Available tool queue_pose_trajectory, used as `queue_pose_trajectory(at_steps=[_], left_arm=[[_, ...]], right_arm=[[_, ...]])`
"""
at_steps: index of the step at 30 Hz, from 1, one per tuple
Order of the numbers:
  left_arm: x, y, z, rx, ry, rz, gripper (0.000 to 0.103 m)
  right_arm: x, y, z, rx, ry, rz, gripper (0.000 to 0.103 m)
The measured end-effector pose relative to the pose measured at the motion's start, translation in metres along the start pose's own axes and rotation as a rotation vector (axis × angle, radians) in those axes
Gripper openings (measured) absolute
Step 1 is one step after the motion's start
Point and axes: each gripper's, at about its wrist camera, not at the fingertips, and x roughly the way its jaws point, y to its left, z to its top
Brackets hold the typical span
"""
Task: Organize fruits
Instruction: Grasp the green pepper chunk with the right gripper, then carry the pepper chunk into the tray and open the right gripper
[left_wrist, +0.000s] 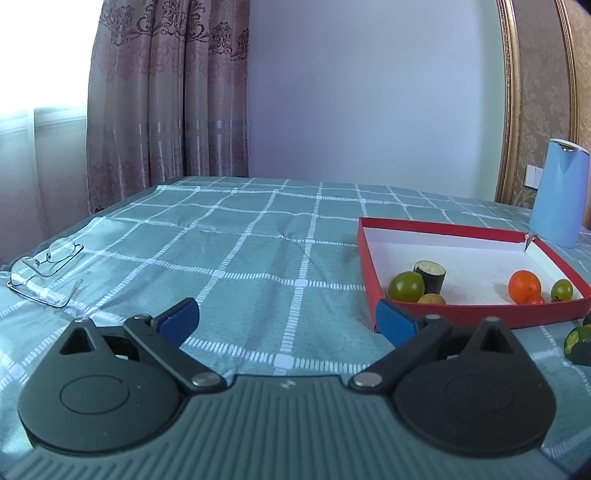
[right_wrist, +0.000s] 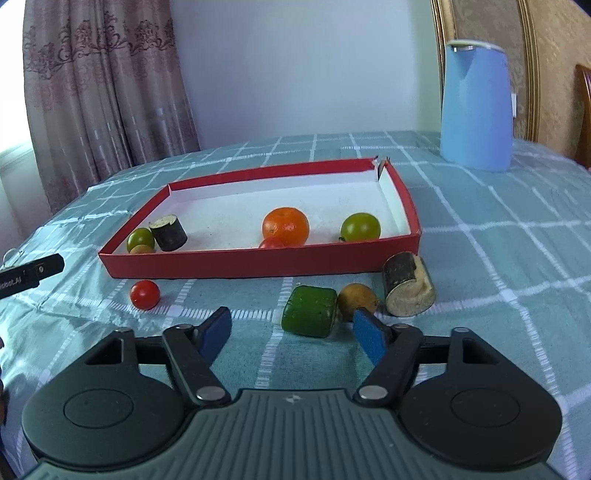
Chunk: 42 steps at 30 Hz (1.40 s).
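Right gripper (right_wrist: 291, 328): jaws apart, nothing between the pads. It sits low over the cloth (right_wrist: 498, 258), facing the pieces not yet put away. Left gripper (left_wrist: 288, 317): jaws wide apart and empty, over bare cloth just short of the tray's near left corner.

Outside the tray, nearest first: a green block (right_wrist: 309, 311) lies just ahead of the right gripper, with a yellow fruit (right_wrist: 356, 297) touching or just beside it on the right. A cut log-shaped piece (right_wrist: 406, 284) lies on its side next to that, close to the tray's near right corner. A red tomato (right_wrist: 144, 294) sits alone to the left, near the tray's front wall. Four pieces are thus outstanding.

Inside the red tray (right_wrist: 258, 264): an orange (right_wrist: 285, 226) with a small red fruit (right_wrist: 271, 243) against it, a green fruit (right_wrist: 360, 227) to the right, and on the left a second green fruit (right_wrist: 140, 238), a dark cut cylinder (right_wrist: 169, 232) and a small yellowish fruit (right_wrist: 140, 249). Six pieces placed.

Judgement: the task is somewhat past halfway. The tray has ample free floor towards the back.

Beyond: a blue jug (right_wrist: 476, 107) stands behind the tray; spectacles (left_wrist: 44, 266) lie far left. Neither obstructs the work.
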Motion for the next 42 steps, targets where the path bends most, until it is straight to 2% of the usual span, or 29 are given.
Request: queue_pose_trajectory(at_steps=[1,4,6,8,10,17,27,34,39,42], left_arm=[[0.000,0.000,0.000,-0.001,0.003,-0.002,0.101],[0.001,0.001,0.000,-0.005,0.003,-0.003,0.101],[0.001,0.001,0.000,-0.003,0.003,-0.005,0.101],[0.002,0.001,0.000,-0.005,0.004,-0.004,0.101],[0.003,0.000,0.000,-0.003,0.006,0.001,0.101],[0.003,-0.003,-0.001,0.008,0.014,0.036,0.100],[0.005,-0.006,-0.002,0.025,0.029,0.070,0.100],[0.004,-0.007,-0.002,0.031,0.035,0.067,0.100],[0.005,-0.008,-0.003,0.034,0.037,0.065,0.100],[0.006,-0.008,-0.003,0.030,0.040,0.060,0.100]], right_arm=[[0.002,0.000,0.000,0.004,0.004,0.002,0.069],[0.011,0.002,0.001,0.007,0.031,-0.014,0.053],[0.013,0.003,0.002,0.004,0.032,-0.027,0.051],[0.015,0.003,0.004,0.004,0.032,-0.053,0.037],[0.015,-0.001,0.005,0.019,0.033,-0.065,0.030],[0.003,-0.003,0.002,0.017,0.010,-0.002,0.029],[-0.044,0.006,0.029,-0.055,-0.158,0.119,0.029],[-0.023,-0.012,0.031,-0.061,-0.109,0.104,0.029],[-0.008,-0.021,0.051,-0.080,-0.130,0.053,0.029],[0.009,-0.027,0.065,-0.059,-0.115,0.073,0.029]])
